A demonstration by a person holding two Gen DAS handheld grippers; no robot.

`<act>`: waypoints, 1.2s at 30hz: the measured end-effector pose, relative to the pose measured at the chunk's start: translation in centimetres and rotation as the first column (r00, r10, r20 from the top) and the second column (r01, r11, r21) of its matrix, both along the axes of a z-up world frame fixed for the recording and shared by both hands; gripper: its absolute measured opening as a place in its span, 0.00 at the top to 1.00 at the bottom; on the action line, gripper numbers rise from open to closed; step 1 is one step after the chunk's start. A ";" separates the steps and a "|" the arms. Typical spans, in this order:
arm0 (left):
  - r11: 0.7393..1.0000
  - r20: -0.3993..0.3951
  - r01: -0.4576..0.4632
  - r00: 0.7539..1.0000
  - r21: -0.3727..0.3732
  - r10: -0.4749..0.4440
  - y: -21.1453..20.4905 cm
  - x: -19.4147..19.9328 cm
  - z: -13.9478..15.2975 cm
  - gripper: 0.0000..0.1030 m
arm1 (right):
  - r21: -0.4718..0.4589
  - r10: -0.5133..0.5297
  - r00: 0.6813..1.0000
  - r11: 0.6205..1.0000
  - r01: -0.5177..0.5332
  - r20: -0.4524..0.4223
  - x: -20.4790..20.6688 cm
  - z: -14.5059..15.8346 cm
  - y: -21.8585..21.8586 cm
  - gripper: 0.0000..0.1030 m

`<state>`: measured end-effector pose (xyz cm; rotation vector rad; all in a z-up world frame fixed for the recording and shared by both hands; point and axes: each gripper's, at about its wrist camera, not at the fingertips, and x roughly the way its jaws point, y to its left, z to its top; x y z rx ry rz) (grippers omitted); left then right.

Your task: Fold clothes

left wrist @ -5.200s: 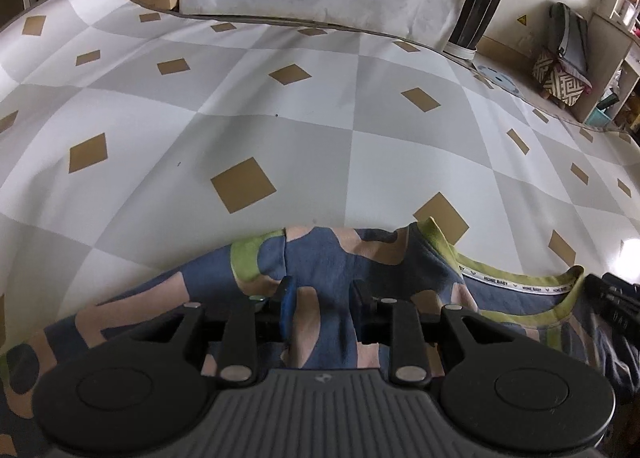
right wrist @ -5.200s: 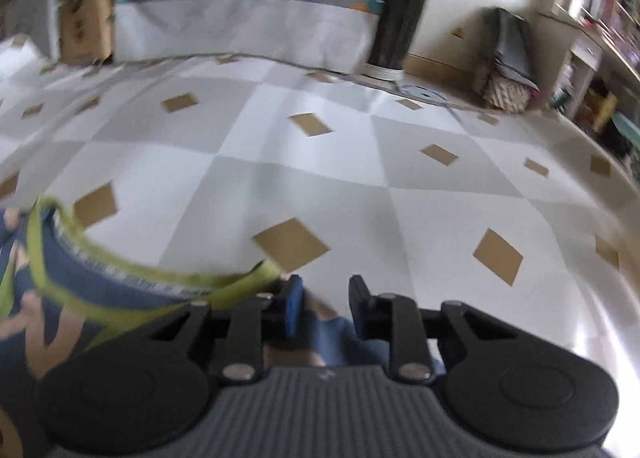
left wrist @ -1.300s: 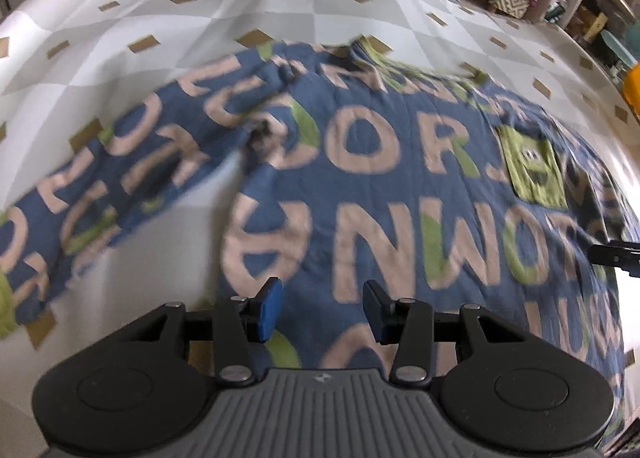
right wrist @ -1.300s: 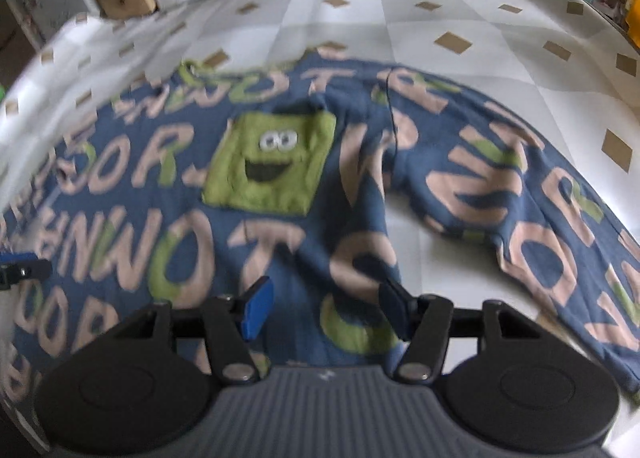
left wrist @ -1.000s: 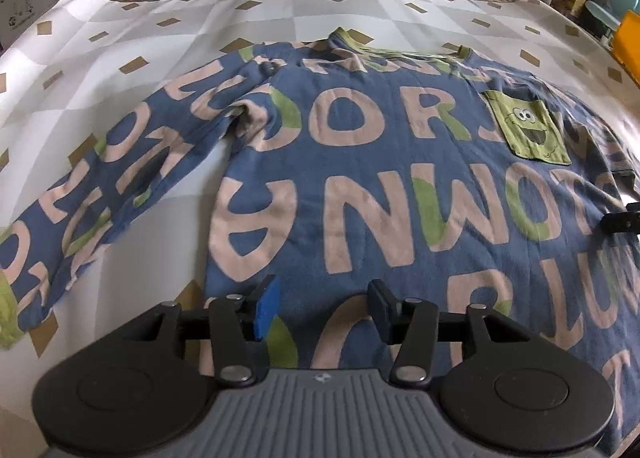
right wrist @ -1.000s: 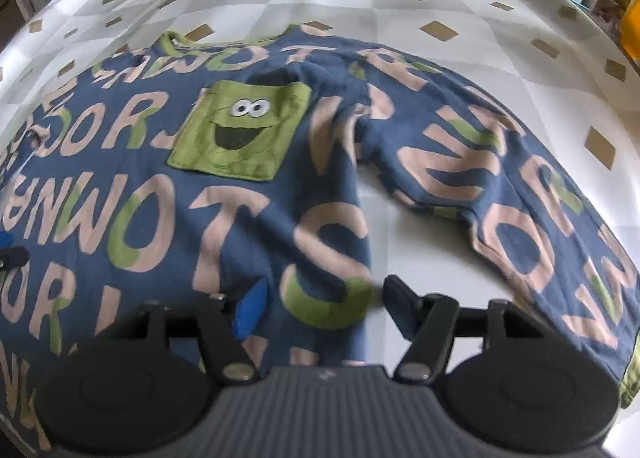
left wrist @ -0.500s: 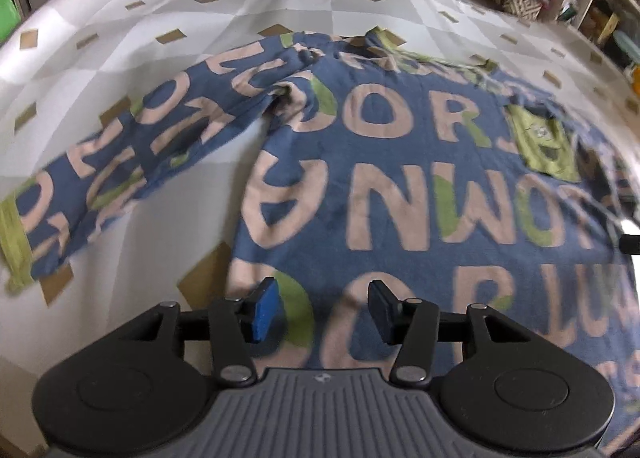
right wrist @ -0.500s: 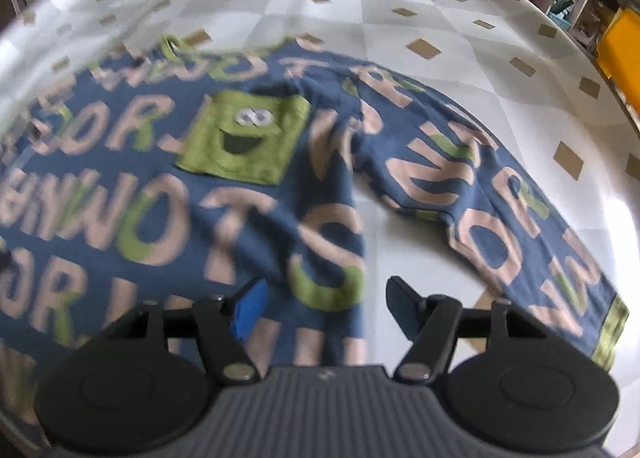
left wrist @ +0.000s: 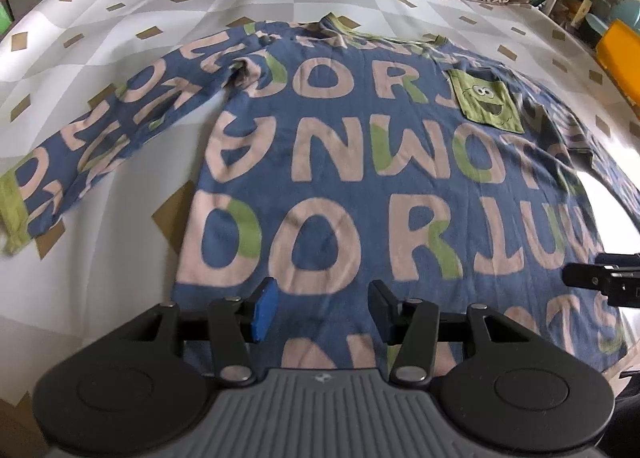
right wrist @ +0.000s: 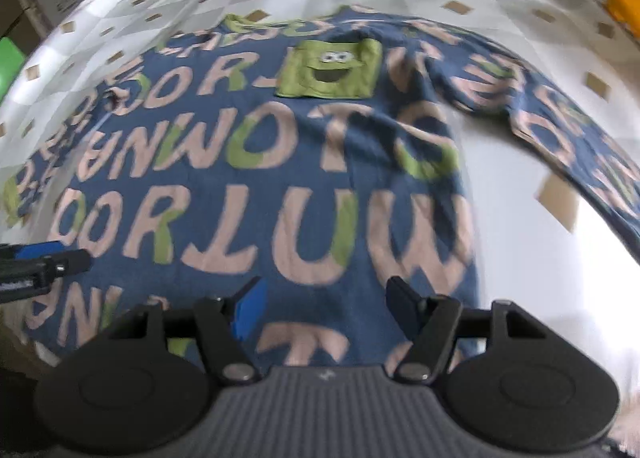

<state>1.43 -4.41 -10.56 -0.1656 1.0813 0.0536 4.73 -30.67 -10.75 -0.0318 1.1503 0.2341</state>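
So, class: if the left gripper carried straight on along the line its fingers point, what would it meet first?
Probably the blue lettered shirt itself. The left gripper is open and empty, angled down over the shirt's lower part near the hem, with nothing between. Exactly where it would land is hard to judge.

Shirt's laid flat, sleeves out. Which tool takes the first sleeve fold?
Probably the left tool. In its view the near sleeve lies fully in sight, green cuff included. The right tool is also open over the shirt, but its sleeve runs off frame and is blurred.
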 end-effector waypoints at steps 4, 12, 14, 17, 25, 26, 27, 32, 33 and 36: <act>1.000 -0.009 -0.013 1.000 0.000 0.013 0.2 -0.6 -0.3 0.53 | -0.005 -0.047 0.998 0.999 0.047 -0.032 -1.3 -1.0 -0.3 0.38; 0.999 -0.042 0.003 0.999 0.035 -0.002 0.1 -1.3 -1.7 0.53 | -0.144 -0.043 0.999 0.989 0.046 0.021 -2.8 -1.8 0.2 0.37; 0.998 -0.041 0.019 0.999 0.055 -0.017 -0.2 -1.6 -1.7 0.52 | -0.161 -0.072 0.997 0.984 0.076 0.029 -2.8 -1.9 -0.2 0.36; 0.998 -0.043 0.011 0.999 0.061 -0.008 -0.1 -2.1 -1.8 0.50 | -0.126 -0.201 0.980 0.972 0.200 0.004 -2.1 -1.8 -2.3 0.35; 0.998 -0.053 -0.003 0.999 0.069 0.007 0.1 -2.8 -1.7 0.49 | -0.176 -0.214 0.976 0.961 0.215 0.027 -2.8 -1.4 -2.4 0.37; 0.998 -0.054 -0.005 0.999 0.065 0.008 0.1 -2.9 -1.6 0.49 | -0.164 -0.213 0.977 0.963 0.215 0.030 -3.0 -1.2 -2.3 0.37; 0.998 -0.054 -0.007 0.999 0.058 0.010 0.1 -3.0 -1.5 0.49 | -0.156 -0.211 0.977 0.964 0.214 0.041 -3.2 -1.0 -2.2 0.37; 0.999 -0.028 0.004 1.000 0.035 -0.003 -0.7 -3.6 -0.9 0.49 | -0.117 -0.271 0.957 0.952 0.282 0.104 -3.1 0.1 -2.8 0.37; 0.999 -0.022 0.016 1.000 0.038 -0.015 -1.0 -3.7 -0.8 0.49 | -0.111 -0.297 0.949 0.945 0.308 0.103 -2.9 0.0 -3.2 0.37; 0.998 -0.009 0.045 0.999 0.035 -0.045 -1.8 -3.7 -0.6 0.49 | -0.112 -0.357 0.927 0.923 0.369 0.113 -2.4 -0.3 -4.0 0.37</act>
